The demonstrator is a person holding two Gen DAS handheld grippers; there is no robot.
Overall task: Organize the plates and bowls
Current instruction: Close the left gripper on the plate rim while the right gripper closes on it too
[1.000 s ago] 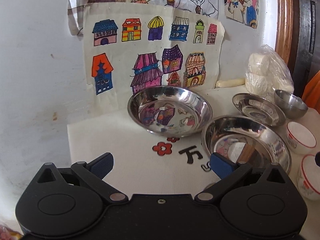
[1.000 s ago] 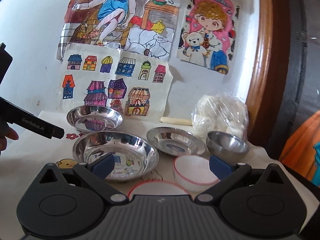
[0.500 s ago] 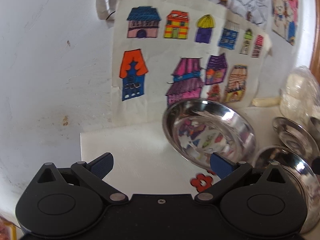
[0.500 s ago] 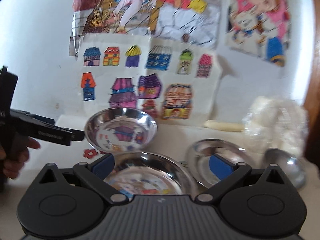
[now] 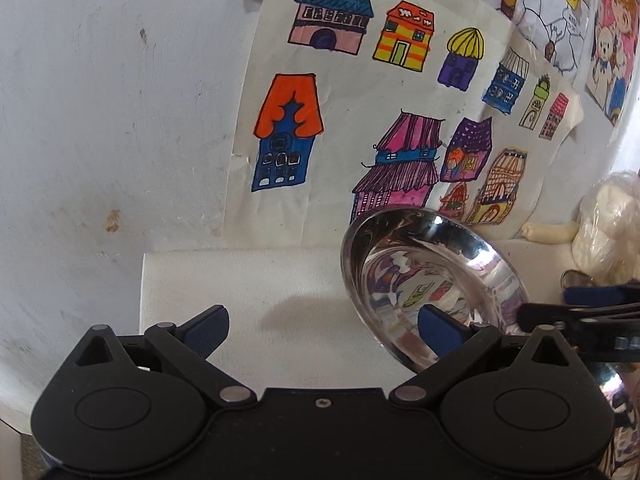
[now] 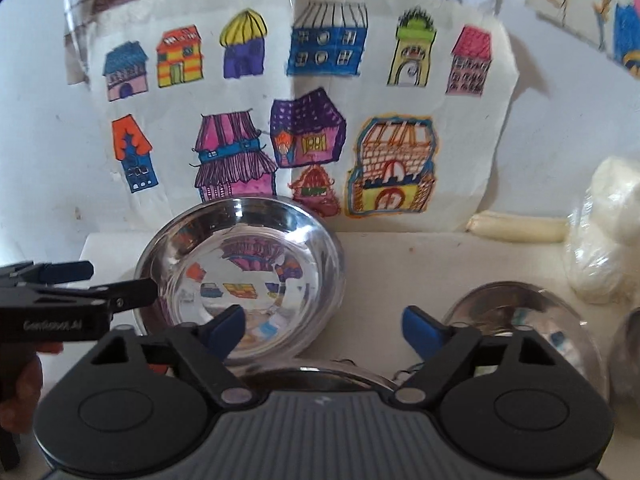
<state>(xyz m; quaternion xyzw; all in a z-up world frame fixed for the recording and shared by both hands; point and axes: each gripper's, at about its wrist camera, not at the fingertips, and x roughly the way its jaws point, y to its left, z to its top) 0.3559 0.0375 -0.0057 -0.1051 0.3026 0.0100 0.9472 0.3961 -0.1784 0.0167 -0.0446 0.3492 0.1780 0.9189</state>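
A shiny steel bowl (image 6: 240, 276) stands at the back of the table (image 5: 240, 280), close to the wall. My right gripper (image 6: 324, 328) hovers just in front of it with its jaws closing; its left finger overlaps the bowl's near rim, and nothing is pressed between the pads. My left gripper (image 5: 324, 328) is open and empty, with the same bowl (image 5: 432, 280) just behind its right finger. From the right wrist view, the left gripper (image 6: 116, 282) reaches to the bowl's left rim. A larger steel plate (image 6: 312, 376) lies mostly hidden under my right gripper.
A small steel plate (image 6: 520, 312) and a small steel bowl (image 6: 628, 340) sit to the right. A plastic bag of white lumps (image 6: 600, 240) and a pale stick (image 6: 520, 228) lie by the wall. Coloured drawings (image 5: 360, 140) hang behind. A hand (image 6: 20, 380) holds the left gripper.
My right gripper has swung left from the right-hand dishes to the back steel bowl, and its jaws have narrowed. The left gripper has shifted left, so the bowl now sits at its right finger.
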